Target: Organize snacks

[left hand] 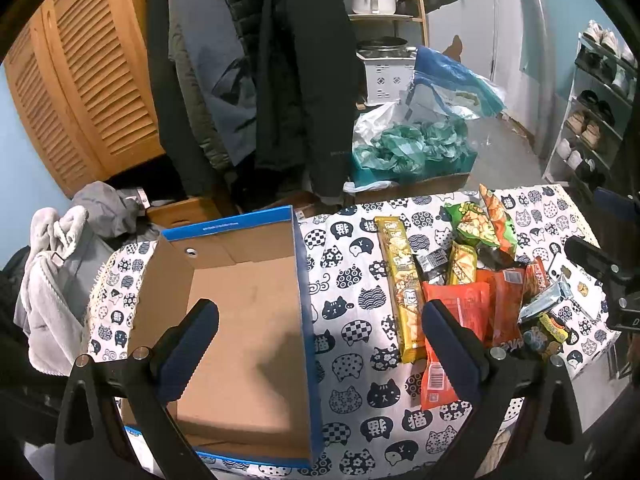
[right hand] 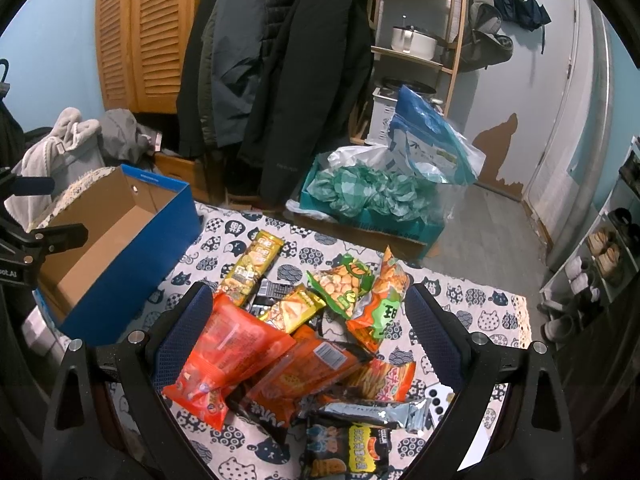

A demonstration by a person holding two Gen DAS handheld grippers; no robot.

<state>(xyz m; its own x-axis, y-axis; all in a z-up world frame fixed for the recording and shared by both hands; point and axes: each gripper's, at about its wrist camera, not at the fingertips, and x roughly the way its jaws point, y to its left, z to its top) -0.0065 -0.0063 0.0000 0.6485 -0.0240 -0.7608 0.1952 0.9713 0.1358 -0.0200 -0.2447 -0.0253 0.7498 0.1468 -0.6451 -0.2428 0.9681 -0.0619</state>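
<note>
black frames, navy ribbed pads, silver screws.

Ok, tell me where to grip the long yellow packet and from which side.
Grip the long yellow packet across its narrow width near the far end, coming from above. It lies flat on the tablecloth, and only that end looks clear; the near end is tucked under the orange bag.

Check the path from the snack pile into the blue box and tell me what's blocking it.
Nothing visible blocks it. Bare tablecloth lies between the snack pile and the blue box, which is open-topped and empty.
</note>
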